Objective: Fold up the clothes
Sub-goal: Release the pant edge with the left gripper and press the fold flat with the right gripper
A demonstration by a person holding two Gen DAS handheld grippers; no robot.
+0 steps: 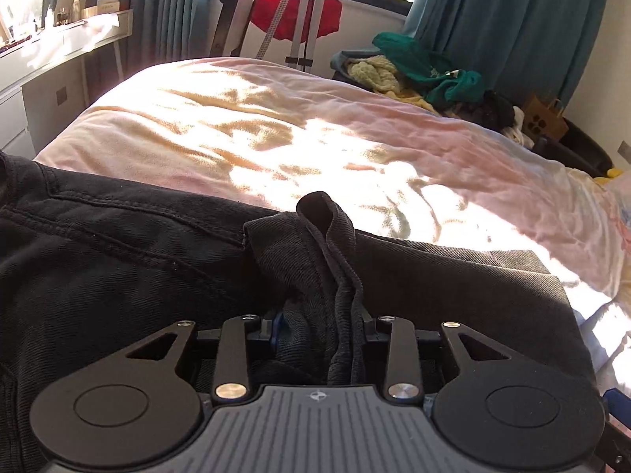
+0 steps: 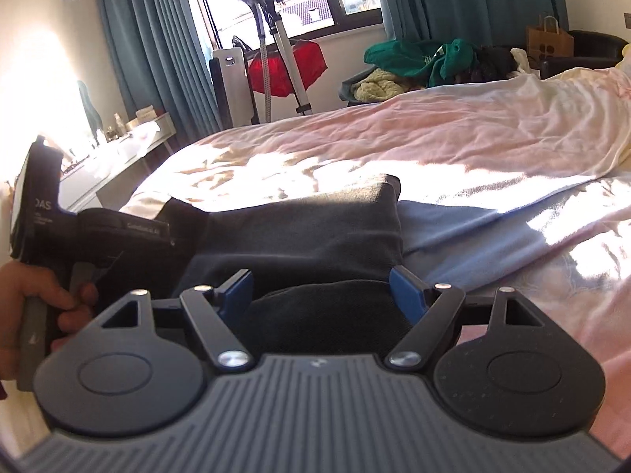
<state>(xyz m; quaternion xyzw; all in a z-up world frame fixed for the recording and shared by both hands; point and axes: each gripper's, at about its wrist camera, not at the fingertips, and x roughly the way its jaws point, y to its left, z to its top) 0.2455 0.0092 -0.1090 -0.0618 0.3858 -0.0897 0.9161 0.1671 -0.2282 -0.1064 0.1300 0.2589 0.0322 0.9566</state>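
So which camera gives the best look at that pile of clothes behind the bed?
The left wrist view: the green garment and yellowish knit appear larger and clearer. The right wrist view shows the same pile, smaller and farther.

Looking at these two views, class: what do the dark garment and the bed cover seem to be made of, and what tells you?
Dark garment: probably black cotton denim or twill, matte; diagonal weave and double-stitched seams show. The left gripper has its jaws shut on a bunched fold.
Bed cover: likely thin woven cotton, pale pink, soft finish; fine creases catch the sunlight. Its exact fibre cannot be told.
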